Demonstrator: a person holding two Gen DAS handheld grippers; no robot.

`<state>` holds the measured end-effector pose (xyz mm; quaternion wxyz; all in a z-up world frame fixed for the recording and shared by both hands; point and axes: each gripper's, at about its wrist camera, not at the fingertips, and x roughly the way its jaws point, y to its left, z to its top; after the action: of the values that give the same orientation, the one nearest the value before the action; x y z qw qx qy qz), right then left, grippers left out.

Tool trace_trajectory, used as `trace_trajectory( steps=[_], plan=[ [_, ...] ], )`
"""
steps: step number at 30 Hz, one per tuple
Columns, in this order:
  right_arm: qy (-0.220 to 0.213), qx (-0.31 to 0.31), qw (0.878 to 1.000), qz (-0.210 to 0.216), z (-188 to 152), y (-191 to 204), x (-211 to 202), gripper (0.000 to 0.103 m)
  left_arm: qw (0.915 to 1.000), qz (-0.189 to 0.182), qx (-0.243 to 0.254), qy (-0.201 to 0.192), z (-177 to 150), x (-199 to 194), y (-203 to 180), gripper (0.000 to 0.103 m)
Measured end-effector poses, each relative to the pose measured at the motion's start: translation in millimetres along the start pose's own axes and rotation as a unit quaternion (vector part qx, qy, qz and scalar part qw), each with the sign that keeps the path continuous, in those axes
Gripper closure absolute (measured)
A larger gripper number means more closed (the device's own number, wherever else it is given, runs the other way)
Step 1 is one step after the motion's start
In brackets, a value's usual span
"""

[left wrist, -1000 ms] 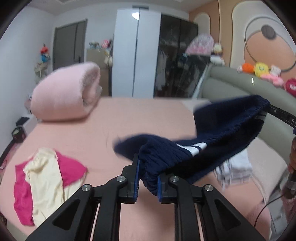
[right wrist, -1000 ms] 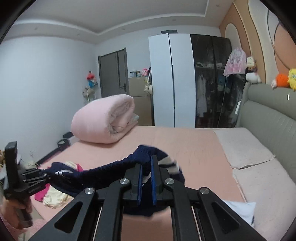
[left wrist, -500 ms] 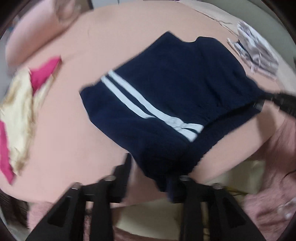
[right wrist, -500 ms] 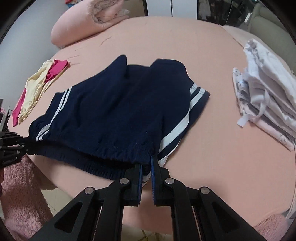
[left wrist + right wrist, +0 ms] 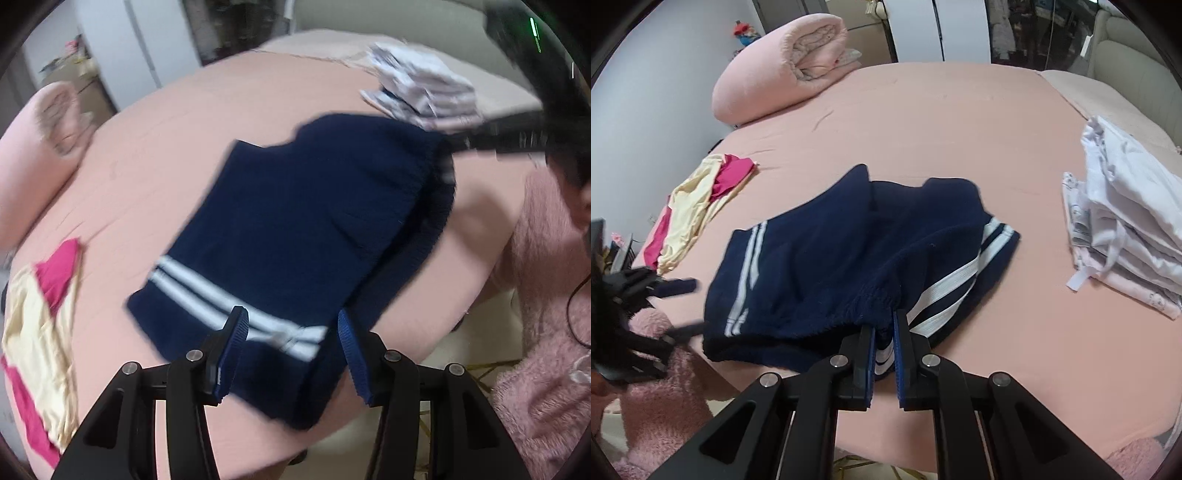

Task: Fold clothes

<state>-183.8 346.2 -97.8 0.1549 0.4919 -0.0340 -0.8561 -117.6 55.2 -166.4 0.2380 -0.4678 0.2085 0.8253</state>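
Observation:
Navy shorts (image 5: 295, 229) with white side stripes lie spread on the pink bed, waistband at the near edge; they also show in the right wrist view (image 5: 827, 258). My left gripper (image 5: 290, 325) is open, its jaws wide apart over the striped corner, holding nothing. It also shows at the left in the right wrist view (image 5: 679, 288). My right gripper (image 5: 884, 325) is shut on the waistband at the right corner; it appears blurred in the left wrist view (image 5: 458, 144).
A stack of folded white clothes (image 5: 1126, 218) sits on the right of the bed (image 5: 960, 122). A pink and cream pile (image 5: 698, 199) lies at the left. A rolled pink blanket (image 5: 783, 66) lies at the far left. A fuzzy pink sleeve (image 5: 546, 295) is near.
The shorts went from hanging in the air to lying flat on the bed. My left gripper has opened and let go of its corner; the right stays shut.

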Motion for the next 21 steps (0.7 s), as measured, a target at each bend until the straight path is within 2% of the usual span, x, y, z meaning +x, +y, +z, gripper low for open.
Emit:
trace_trajectory(
  steps=[4, 6, 7, 8, 11, 13, 16, 17, 18, 21],
  plan=[
    [-0.015, 0.016, 1.0, 0.016, 6.8, -1.5, -4.3, 0.095, 0.9999, 0.0, -0.001, 0.016, 15.3, 33.3, -16.0, 0.055],
    [-0.023, 0.025, 0.999, 0.025, 9.9, -2.6, -7.7, 0.095, 0.9985, 0.049, 0.006, 0.023, 18.8, 46.1, -18.1, 0.06],
    [-0.027, 0.029, 0.999, 0.03, 11.5, -3.2, -9.4, 0.095, 0.9952, 0.096, -0.004, 0.021, 20.6, 49.5, -13.1, 0.085],
    [-0.023, 0.025, 0.999, 0.025, 11.8, -3.0, -7.7, 0.095, 0.992, 0.122, -0.028, 0.012, 21.8, 46.3, -4.9, 0.096],
    [0.0, 0.003, 1.0, 0.005, 9.4, -0.6, 3.8, 0.095, 0.9806, 0.141, -0.131, -0.038, 20.4, 13.6, 29.2, 0.096],
    [0.03, -0.016, 0.999, -0.004, 2.5, 4.5, 20.7, 0.084, 0.9752, 0.165, -0.14, -0.048, 15.8, -1.7, 36.0, 0.096],
    [0.082, -0.058, 0.994, -0.037, -13.1, 19.9, 57.6, 0.078, 0.9672, 0.194, -0.156, -0.051, 6.1, -17.6, 45.7, 0.096],
    [0.097, -0.067, 0.992, -0.045, -17.4, 23.6, 69.2, 0.078, 0.9661, 0.194, -0.166, -0.04, -1.8, -14.5, 49.9, 0.095],
    [0.112, -0.074, 0.99, -0.053, -21.5, 26.9, 80.4, 0.078, 0.9687, 0.179, -0.171, -0.018, -8.5, -7.2, 53.0, 0.095],
    [0.091, -0.036, 0.994, -0.044, -20.5, 22.7, 82.4, 0.079, 0.9723, 0.119, -0.194, 0.054, -29.7, 22.9, 59.6, 0.093]
  ],
)
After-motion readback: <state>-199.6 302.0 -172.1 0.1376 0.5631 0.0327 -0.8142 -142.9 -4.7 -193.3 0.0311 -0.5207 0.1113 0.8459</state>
